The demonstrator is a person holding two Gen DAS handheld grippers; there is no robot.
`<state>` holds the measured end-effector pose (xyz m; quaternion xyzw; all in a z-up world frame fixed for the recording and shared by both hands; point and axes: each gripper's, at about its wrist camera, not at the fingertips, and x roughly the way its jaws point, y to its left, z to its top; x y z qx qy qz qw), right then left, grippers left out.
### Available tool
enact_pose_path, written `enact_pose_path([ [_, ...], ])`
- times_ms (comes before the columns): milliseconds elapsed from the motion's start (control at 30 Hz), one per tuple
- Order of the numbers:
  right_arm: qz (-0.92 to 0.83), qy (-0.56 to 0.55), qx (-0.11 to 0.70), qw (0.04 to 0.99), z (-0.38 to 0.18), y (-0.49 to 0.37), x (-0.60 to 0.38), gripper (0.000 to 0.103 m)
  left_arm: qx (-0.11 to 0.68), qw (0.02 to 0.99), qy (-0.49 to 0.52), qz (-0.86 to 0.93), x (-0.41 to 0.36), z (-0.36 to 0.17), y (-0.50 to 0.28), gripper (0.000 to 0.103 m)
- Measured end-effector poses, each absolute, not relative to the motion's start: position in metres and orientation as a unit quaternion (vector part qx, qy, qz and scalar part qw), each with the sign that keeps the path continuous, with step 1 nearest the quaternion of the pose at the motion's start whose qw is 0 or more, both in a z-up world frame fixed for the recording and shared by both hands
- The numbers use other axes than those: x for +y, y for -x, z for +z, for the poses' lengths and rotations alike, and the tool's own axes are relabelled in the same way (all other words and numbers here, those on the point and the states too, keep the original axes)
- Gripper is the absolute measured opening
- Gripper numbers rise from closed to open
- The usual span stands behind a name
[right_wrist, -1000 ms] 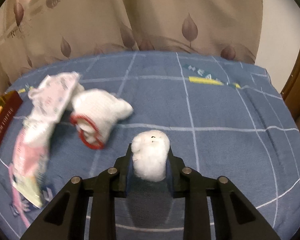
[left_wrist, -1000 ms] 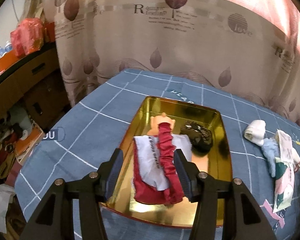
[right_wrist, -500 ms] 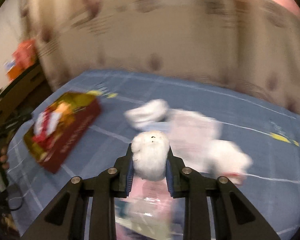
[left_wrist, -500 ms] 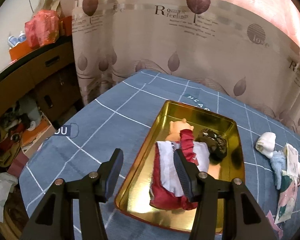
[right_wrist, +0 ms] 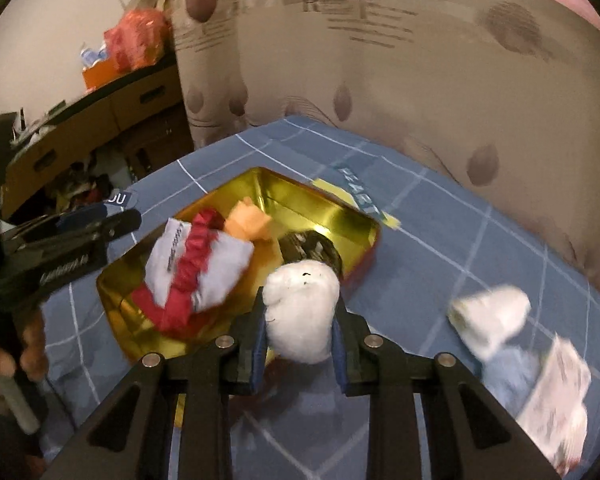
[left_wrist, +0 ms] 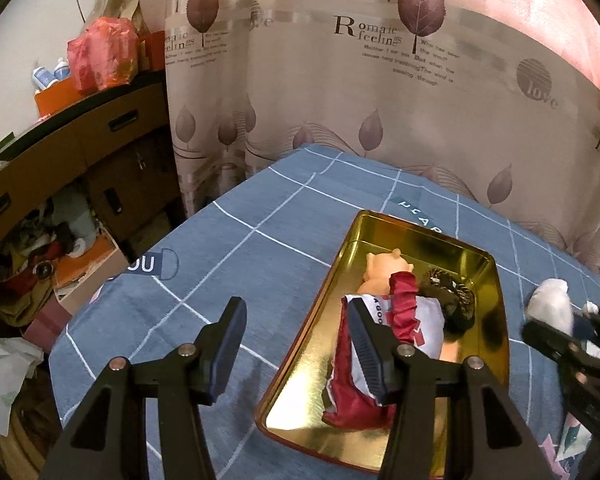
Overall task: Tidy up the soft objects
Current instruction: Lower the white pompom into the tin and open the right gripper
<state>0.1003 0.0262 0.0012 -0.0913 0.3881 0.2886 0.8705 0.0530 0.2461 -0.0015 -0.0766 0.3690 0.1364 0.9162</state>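
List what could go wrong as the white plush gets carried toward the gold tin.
1. The right hand-held gripper pinches the white plush toy only at its sides, so a fast swing might shake it loose.
2. The gold tin already holds a red-and-white cloth and a dark item; the toy may land on them and roll out.
3. The open left hand-held gripper hovers by the tin and could collide.

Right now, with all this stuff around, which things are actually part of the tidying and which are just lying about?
Part of the job:
- white plush toy, clamped in the right gripper
- gold tray holding the red-and-white cloth
- white sock waiting on the blue bedspread
- left gripper, open and empty

Just lying about:
- leaf-print curtain
- red bag
- wooden cabinet
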Motion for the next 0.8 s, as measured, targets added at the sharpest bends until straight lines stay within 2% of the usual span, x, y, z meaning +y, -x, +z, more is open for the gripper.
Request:
enact_pose_path([
  [633, 0.273, 0.139, 0.411, 0.859, -0.023, -0.147, 0.093, 0.027, 0.367, 0.917, 0.079, 0.138, 0.251, -0.002, -0.057, 0.054],
  [733, 0.266, 0.137, 0.411, 0.861, -0.024, -0.150, 0.094, 0.031, 0.366, 0.917, 0.079, 0.139, 0.252, -0.002, -0.058, 0.054],
  [767, 0.267, 0.133, 0.412, 0.861, -0.024, -0.150, 0.094, 0.034, 0.366, 0.917, 0.079, 0.140, 0.252, -0.002, -0.058, 0.054],
  [800, 0.267, 0.127, 0.413, 0.861, -0.024, -0.151, 0.093, 0.041, 0.367, 0.916, 0.080, 0.139, 0.252, -0.003, -0.058, 0.054],
])
